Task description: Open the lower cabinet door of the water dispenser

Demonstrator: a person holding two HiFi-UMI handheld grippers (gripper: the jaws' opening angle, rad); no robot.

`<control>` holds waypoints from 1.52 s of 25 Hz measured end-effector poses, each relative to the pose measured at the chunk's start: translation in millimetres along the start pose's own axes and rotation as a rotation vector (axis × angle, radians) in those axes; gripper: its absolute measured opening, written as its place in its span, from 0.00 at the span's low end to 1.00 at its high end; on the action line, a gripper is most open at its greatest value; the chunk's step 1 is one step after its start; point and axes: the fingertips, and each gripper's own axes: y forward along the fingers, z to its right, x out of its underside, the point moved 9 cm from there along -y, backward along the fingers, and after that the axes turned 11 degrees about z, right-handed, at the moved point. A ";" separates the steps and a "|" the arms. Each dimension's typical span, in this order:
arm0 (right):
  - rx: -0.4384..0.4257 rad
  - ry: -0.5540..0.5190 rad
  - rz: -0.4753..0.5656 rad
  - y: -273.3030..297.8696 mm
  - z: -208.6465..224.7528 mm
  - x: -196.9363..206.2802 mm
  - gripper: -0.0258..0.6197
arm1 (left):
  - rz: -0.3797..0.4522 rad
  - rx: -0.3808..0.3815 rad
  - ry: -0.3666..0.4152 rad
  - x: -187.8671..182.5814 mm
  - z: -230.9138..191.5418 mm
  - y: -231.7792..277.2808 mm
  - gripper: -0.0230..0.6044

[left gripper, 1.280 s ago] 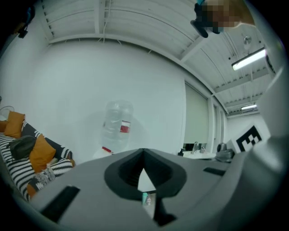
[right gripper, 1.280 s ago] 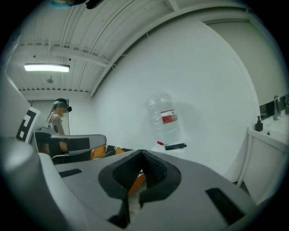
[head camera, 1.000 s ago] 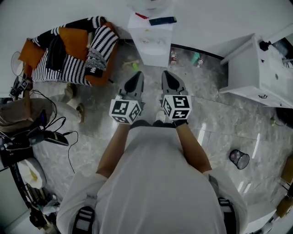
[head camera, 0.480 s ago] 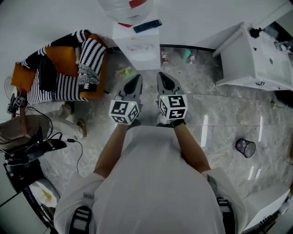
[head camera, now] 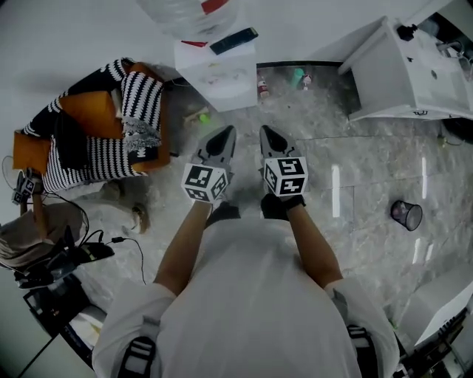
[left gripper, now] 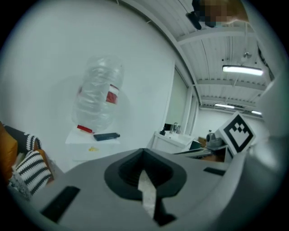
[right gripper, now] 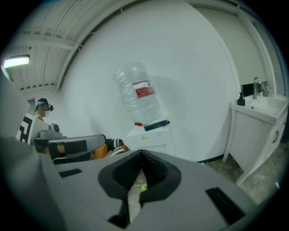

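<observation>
The white water dispenser (head camera: 218,74) stands against the wall at the top of the head view, with a clear bottle (head camera: 188,15) on it and a dark remote-like bar (head camera: 233,40) on its top. My left gripper (head camera: 222,136) and right gripper (head camera: 270,135) hang side by side over the floor, short of the dispenser, both shut and holding nothing. The left gripper view shows the dispenser (left gripper: 92,144) beyond the left gripper's (left gripper: 143,151) closed tips. In the right gripper view the dispenser (right gripper: 151,137) stands past the right gripper (right gripper: 142,152). The jaws hide its lower door.
An orange armchair with striped cushions (head camera: 96,125) stands left of the dispenser. A white sink cabinet (head camera: 410,70) is at the right, a small black bin (head camera: 406,214) on the marble floor. Small bottles (head camera: 299,77) line the wall base. Cables and gear (head camera: 59,258) lie at far left.
Both grippers have sunk and tipped a little downward, staying shut and side by side. The head view has shifted, so the dispenser and armchair sit further left and higher in the frame.
</observation>
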 end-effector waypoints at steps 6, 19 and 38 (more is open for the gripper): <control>0.024 -0.015 -0.133 27.9 4.5 61.9 0.05 | -0.057 0.020 -0.076 62.2 -45.6 0.4 0.05; -0.007 0.022 -0.242 120.0 69.7 253.6 0.05 | -0.134 0.097 -0.119 256.3 -135.7 40.2 0.05; -0.158 -0.184 -0.061 317.5 221.8 471.8 0.05 | -0.011 0.395 0.013 521.5 -247.6 168.6 0.05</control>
